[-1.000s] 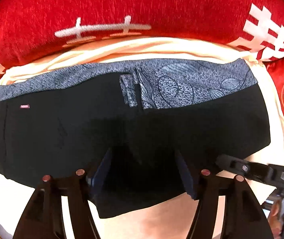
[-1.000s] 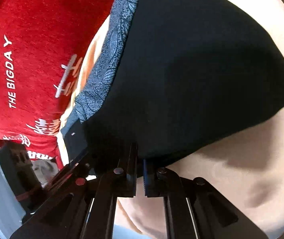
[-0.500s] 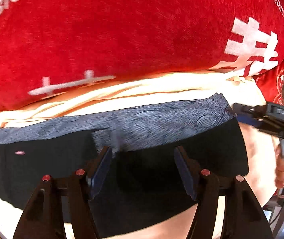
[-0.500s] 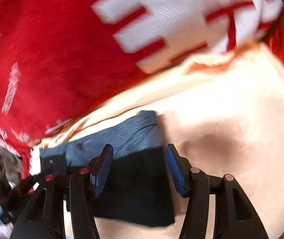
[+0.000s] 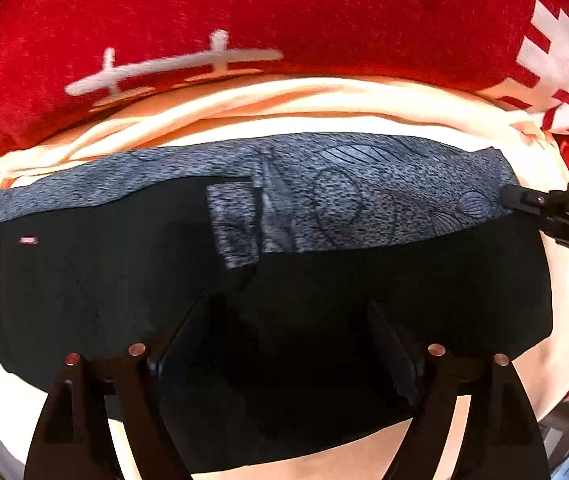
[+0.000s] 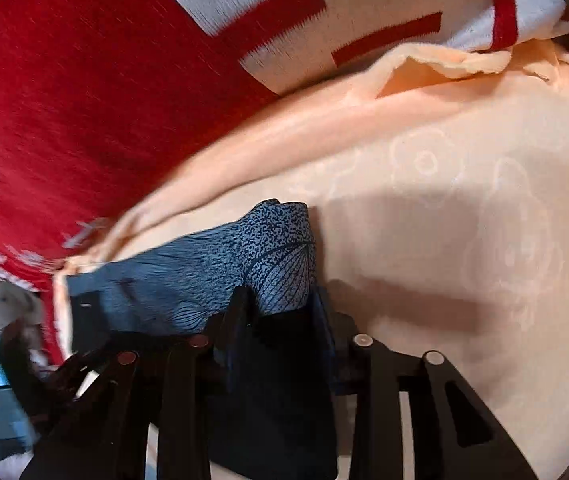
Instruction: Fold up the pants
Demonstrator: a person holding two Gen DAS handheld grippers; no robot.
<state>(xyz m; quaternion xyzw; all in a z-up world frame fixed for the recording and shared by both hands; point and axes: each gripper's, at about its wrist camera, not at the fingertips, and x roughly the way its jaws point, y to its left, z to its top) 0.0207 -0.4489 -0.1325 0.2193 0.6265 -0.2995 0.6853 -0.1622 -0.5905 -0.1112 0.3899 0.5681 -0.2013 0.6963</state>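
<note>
A: Pants [image 5: 364, 300] lie folded into a wide black band on the peach sheet [image 5: 324, 120], grey patterned waistband [image 5: 364, 208] along the far edge, red blanket [image 5: 284, 8] beyond.

B: Left gripper [image 5: 296, 344]?

A: It points down over the near middle of the band. Its jaws have just been opening and stand wide, with black cloth below them and nothing pinched.

B: Right gripper [image 6: 280, 320]?

A: It sits at the band's right end, by the waistband corner. Its jaws have just been closing and are narrow, the folded edge between them. Whether the pads press it, I cannot tell.
</note>
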